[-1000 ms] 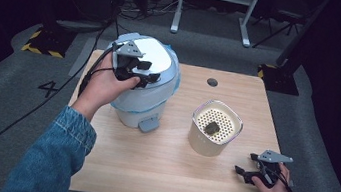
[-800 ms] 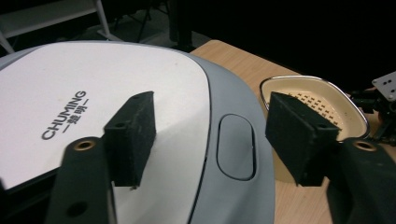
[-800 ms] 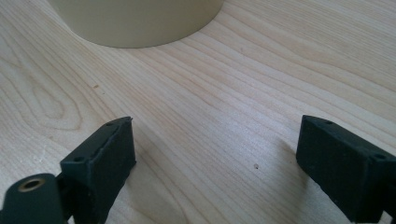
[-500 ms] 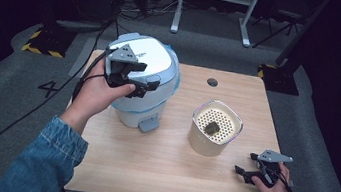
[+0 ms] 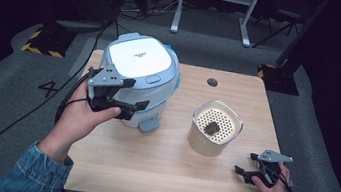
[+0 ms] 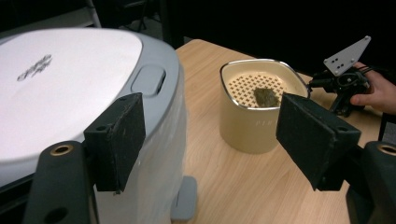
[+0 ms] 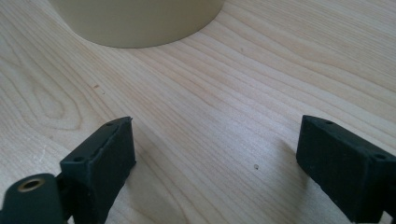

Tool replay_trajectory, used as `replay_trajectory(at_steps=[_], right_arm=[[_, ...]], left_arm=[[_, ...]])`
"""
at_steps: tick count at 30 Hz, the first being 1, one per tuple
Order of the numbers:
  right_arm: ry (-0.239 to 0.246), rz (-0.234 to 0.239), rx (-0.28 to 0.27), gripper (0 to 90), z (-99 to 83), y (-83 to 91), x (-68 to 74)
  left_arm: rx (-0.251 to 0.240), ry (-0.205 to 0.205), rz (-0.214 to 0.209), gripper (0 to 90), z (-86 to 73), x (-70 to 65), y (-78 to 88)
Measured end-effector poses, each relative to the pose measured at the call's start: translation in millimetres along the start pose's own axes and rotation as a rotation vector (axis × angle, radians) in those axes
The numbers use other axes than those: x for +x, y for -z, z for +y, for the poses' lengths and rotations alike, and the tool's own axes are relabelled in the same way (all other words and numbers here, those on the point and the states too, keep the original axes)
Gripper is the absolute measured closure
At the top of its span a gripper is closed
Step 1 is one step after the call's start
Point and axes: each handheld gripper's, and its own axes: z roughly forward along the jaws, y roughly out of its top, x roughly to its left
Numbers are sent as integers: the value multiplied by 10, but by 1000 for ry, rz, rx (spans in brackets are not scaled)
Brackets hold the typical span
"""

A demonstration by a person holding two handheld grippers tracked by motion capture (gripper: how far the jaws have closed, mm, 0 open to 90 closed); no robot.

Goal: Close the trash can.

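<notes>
One white cooker (image 5: 138,79) sits beside the released left fingers (image 5: 124,104), just opened with nothing between; one perforated cup (image 5: 215,127) stands ahead of the released right fingers (image 5: 248,168).

Bare table (image 5: 169,164) lies open between the cooker (image 5: 138,79) and the perforated basket (image 5: 215,128).

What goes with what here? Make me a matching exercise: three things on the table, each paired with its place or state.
1. appliance
2. beige container
3. right gripper

a. rests at the table's near right edge, jaws open
b. holds a dark lump on its perforated insert
c. stands at the table's far left, white lid closed

Pairs: 1-c, 2-b, 3-a
</notes>
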Motion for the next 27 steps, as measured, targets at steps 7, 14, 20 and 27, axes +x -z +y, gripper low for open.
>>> replay_trajectory(at_steps=[7, 14, 20, 27], right_arm=[[0, 2, 0, 115, 1, -2, -1], [1, 2, 0, 115, 2, -2, -2], [1, 2, 0, 114, 2, -2, -2], [1, 2, 0, 115, 2, -2, -2]], left_arm=[[3, 36, 44, 247, -312, 28, 144], [-1, 56, 76, 247, -594, 52, 224], [24, 66, 77, 247, -872, 42, 183], [89, 112, 77, 243, -1191, 118, 70]])
